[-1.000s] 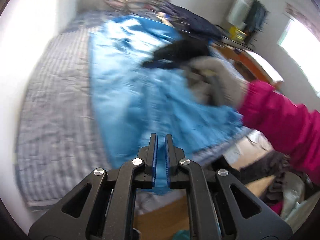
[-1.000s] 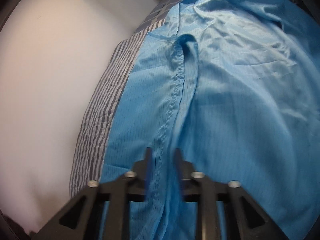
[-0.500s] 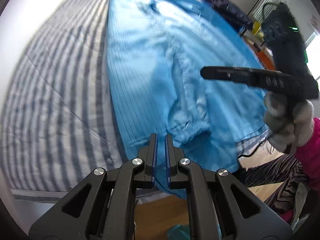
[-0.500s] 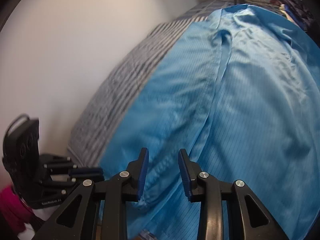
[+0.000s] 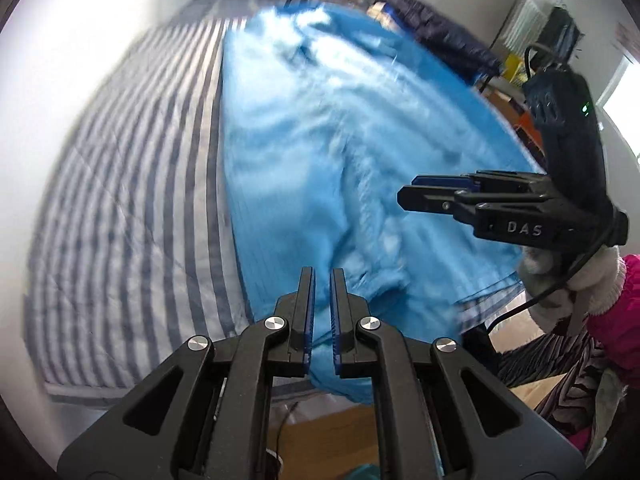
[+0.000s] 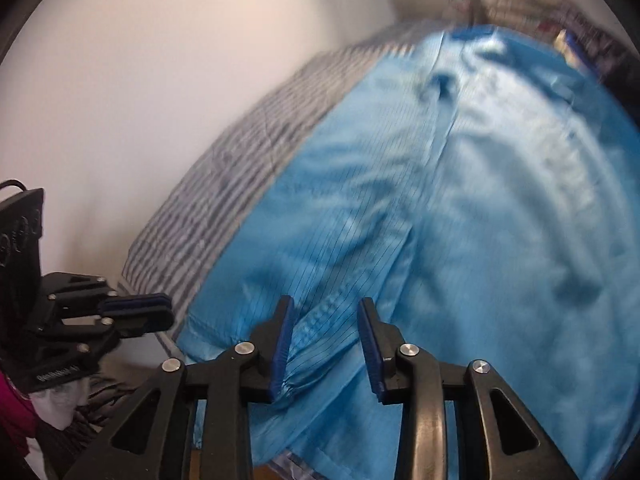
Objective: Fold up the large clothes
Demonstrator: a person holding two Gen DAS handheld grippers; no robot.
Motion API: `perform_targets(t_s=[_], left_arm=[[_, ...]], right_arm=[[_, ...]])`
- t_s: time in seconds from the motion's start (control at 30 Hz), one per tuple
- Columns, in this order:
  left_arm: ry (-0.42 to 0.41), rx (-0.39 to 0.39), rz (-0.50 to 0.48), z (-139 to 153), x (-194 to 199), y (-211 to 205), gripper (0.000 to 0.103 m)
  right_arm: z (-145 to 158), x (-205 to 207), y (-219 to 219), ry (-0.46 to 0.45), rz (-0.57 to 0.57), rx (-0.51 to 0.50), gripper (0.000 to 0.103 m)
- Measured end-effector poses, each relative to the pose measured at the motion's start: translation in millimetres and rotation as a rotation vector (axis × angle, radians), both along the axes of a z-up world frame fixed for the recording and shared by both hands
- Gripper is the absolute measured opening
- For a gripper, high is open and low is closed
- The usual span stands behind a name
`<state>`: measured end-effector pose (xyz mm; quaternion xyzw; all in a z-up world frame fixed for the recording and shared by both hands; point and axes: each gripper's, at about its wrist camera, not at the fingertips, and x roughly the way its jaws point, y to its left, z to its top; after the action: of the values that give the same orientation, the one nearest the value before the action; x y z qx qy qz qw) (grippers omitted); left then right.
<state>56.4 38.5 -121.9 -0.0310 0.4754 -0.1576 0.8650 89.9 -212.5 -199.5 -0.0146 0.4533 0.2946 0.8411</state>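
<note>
1. The bed (image 5: 120, 208) carries a cover with grey and white stripes and stands against a pale wall.
2. A large blue garment (image 5: 340, 152) lies spread on it, and its near edge hangs over the bed's edge.
3. Dark clothes (image 5: 436, 36) lie at the far end.

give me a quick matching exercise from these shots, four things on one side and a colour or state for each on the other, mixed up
Things:
1. left hand-held gripper
2. right hand-held gripper
3. large shiny fabric garment
4. striped bed cover

Colour or state:
A. jaws apart, a gathered cuff between them
B. bright blue, spread on the bed
C. grey and white
D. jaws shut

Pairs: 1-D, 2-A, 3-B, 4-C
</note>
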Motion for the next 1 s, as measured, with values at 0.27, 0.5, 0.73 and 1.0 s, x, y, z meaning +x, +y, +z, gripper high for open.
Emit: perform_targets(t_s=[0.27, 0.5, 0.73, 1.0], left_arm=[[-0.128, -0.033, -0.081, 45, 2, -40, 0.005], [-0.156, -0.071, -0.165, 69, 16, -86, 0.056], [-0.159, -0.069, -0.252, 77, 32, -126, 0.056], [-0.101, -0.084, -0.303, 58, 54, -159, 0.056]], right_arm=[[49, -25, -60, -0.166, -0.062, -0.030, 0.073], [76, -37, -129, -0.233, -0.202, -0.104, 0.076], [84, -36, -218, -0.207, -0.362, -0.079, 0.073], [68, -41, -340, -0.111, -0.607, -0.040, 0.064]])
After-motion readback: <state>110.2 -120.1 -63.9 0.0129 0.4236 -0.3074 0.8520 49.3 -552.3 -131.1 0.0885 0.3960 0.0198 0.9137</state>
